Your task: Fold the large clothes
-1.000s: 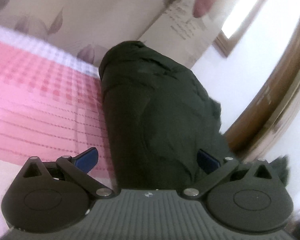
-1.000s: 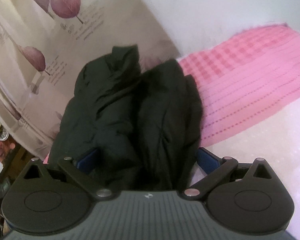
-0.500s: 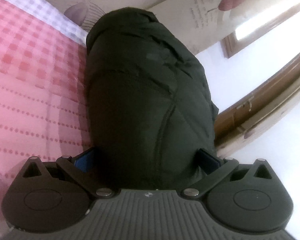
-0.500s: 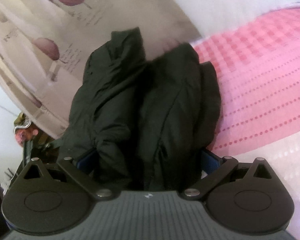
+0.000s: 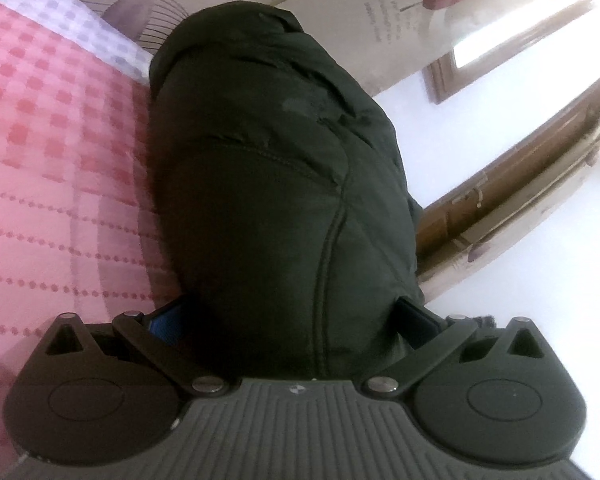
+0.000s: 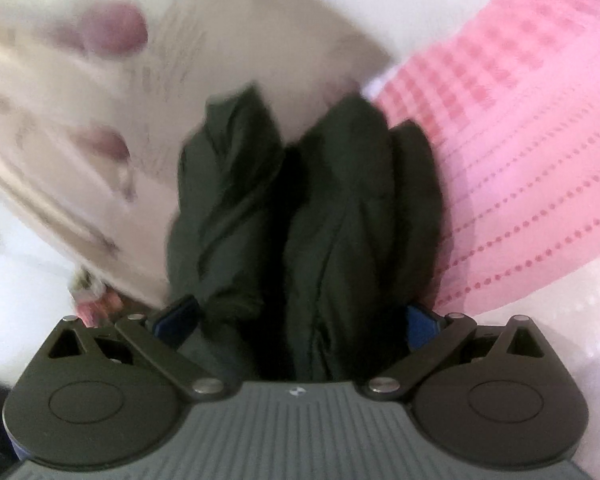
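Between the blue pads of both tools: a dark green padded jacket (image 5: 284, 208), bunched and lifted above a bed.

Left tool (image 5: 292, 320): clamped on the jacket; a thick puffed mass of the fabric fills the gap between its blue pads (image 5: 168, 318) and hides most of them.

Jacket, left wrist view: runs from the tool away to the far middle of the view, with a curved seam down its near right side and stitched quilting across the middle; its left edge lies against or just over the bedspread, and which one cannot be told.

Right tool (image 6: 296, 320): clamped on the jacket (image 6: 340, 220); two bunched folds pass between its blue pads (image 6: 420, 322), one on the left and a thicker one on the right.

Jacket, right wrist view: the two folds stand apart at their far ends with a dark gap between them; the view is blurred.

Bedspread (image 5: 52, 168): pink and red check with dotted lines, left of the jacket in the left wrist view and to the right (image 6: 520, 140) in the right wrist view; a pale lilac check band sits at its far edge.

Curtain (image 5: 384, 12): beige with a leaf print and lettering, behind the jacket.

Wooden frame (image 5: 512, 184): brown, to the right, against a white wall.
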The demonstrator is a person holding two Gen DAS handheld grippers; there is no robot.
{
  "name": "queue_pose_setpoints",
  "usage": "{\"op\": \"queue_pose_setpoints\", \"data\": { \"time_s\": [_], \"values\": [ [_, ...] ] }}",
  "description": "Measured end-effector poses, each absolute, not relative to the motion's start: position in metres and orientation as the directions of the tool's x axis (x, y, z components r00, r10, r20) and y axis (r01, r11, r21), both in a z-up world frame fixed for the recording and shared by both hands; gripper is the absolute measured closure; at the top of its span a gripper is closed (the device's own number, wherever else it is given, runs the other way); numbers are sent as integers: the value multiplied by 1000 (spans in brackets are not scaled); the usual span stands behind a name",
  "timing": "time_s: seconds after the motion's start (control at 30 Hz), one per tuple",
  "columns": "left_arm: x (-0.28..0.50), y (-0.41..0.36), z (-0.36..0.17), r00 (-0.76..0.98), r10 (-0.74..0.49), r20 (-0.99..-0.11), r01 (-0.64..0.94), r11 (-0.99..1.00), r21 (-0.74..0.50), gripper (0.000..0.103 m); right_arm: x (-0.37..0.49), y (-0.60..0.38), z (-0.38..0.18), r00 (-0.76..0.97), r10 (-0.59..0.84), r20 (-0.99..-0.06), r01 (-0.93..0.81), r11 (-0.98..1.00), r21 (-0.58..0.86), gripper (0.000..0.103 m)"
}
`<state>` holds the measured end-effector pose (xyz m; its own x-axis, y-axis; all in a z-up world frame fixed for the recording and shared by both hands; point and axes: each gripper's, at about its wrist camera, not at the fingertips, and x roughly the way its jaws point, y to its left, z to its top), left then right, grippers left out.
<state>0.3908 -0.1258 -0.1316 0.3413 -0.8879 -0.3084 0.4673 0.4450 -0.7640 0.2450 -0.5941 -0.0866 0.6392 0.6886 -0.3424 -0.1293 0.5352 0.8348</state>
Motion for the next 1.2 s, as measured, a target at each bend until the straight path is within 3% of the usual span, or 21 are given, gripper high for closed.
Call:
{"op": "queue_pose_setpoints", "data": {
  "time_s": [0.07,0.33,0.53,0.8,1.2],
  "values": [
    [392,-128,-132,335,-892,-304,468,437,-768,0,254,-578,-82,604,696,-388,-162,584,795,0],
    [387,-134,-133,359,-881,-307,503,460,-732,4,262,-560,-84,617,695,-369,-245,615,750,0],
    [375,-136,-127,418,-844,-337,518,526,-675,17,255,-555,-77,644,662,-384,-241,652,719,21],
    [352,-154,-105,533,-736,-418,525,675,-519,26,241,-544,-65,700,594,-395,-206,698,685,46],
    [328,-155,-74,630,-651,-423,537,759,-368,31,225,-524,-50,731,570,-374,-185,694,696,57]
  ]
}}
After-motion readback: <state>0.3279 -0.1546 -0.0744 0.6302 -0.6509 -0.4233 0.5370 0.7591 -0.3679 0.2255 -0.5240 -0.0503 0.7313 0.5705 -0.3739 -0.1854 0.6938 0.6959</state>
